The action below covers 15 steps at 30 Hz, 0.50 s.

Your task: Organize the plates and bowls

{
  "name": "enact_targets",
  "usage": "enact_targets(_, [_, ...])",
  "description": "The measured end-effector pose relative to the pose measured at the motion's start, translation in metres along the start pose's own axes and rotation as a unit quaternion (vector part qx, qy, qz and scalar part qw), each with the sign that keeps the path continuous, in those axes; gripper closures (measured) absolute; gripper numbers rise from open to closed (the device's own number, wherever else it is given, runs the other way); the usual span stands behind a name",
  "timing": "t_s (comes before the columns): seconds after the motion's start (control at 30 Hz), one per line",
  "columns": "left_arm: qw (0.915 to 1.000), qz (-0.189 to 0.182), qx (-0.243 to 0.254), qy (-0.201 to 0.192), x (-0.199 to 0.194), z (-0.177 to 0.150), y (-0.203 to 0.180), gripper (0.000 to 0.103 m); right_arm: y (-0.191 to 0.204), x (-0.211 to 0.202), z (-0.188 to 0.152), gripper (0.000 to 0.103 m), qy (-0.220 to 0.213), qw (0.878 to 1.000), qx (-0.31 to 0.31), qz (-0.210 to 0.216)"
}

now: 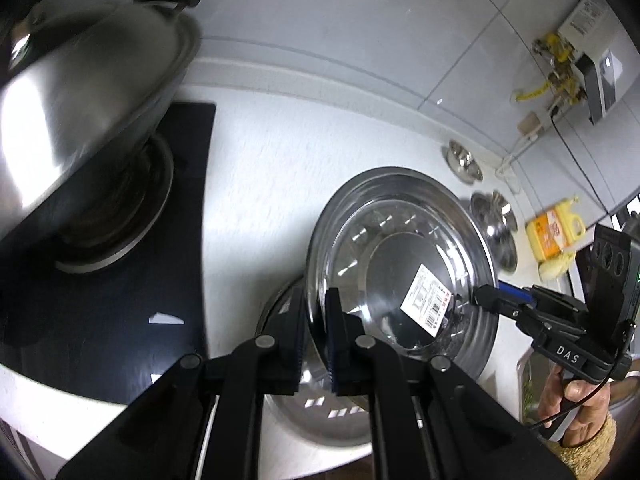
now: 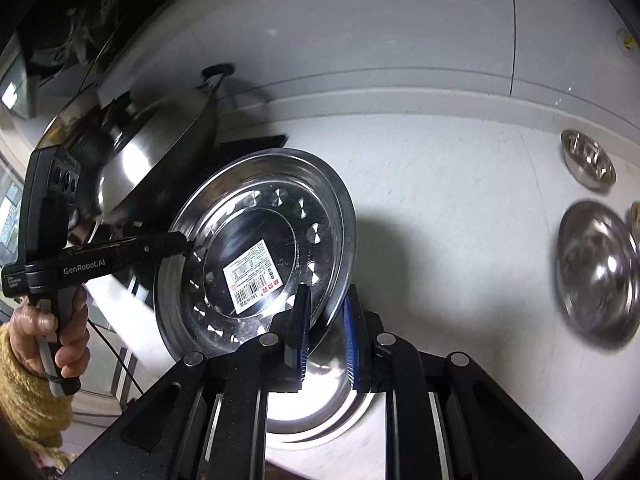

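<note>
Both grippers clamped on one steel plate, lifted clear of the counter.

Nearest the lens, the left gripper (image 1: 316, 336) pinches the rim of the labelled steel plate (image 1: 400, 264) at its 8 o'clock edge; the right gripper (image 2: 326, 328) is closed on the opposite rim, at 5 o'clock in its own view. The plate hangs tilted above a second plate (image 2: 320, 408) lying on the white counter (image 1: 260, 184), with the lidded wok (image 1: 88, 112) off at 10 o'clock and small bowls (image 2: 588, 158) at 2 o'clock. To do this well, I'd keep both grips level and moving together, then lower the plate squarely onto its stack.
</note>
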<state>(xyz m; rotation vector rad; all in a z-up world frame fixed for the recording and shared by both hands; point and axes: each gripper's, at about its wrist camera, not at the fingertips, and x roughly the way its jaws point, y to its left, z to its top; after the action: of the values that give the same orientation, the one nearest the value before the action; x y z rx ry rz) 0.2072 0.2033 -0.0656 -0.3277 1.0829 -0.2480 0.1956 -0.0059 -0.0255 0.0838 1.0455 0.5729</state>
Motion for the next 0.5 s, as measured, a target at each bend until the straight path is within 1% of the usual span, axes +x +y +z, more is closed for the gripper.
enact_targets(0.1, [0.9999,-0.005,-0.003,0.015,0.010,-0.021,0.012,0.095,0.007,0.008,-0.019,0.088,0.011,1.000,0.005,-0.003])
enact_targets(0.17, [0.9997,-0.001,-0.002,0.024,0.021,-0.034,0.017,0.095,0.002,0.013,-0.037,0.088,0.025,1.000,0.013,-0.005])
enact_targets(0.23, [0.9993,0.011,0.006,0.034,0.034,-0.043,0.020,0.095,0.001,0.029,-0.044,0.089,0.041,0.999,0.018,-0.012])
enact_targets(0.37, [0.9983,0.019,0.009,0.055,0.050,-0.056,0.023,0.094,-0.001,0.057,-0.055,0.089,0.069,0.997,0.025,-0.025])
enact_targets(0.43, [0.9979,0.023,0.012,0.060,0.055,-0.061,0.023,0.094,-0.003,0.068,-0.057,0.089,0.076,0.996,0.033,-0.025])
enact_targets(0.5, [0.9976,0.031,0.026,0.057,0.055,-0.064,0.019,0.094,-0.006,0.073,-0.058,0.089,0.077,0.996,0.037,-0.024])
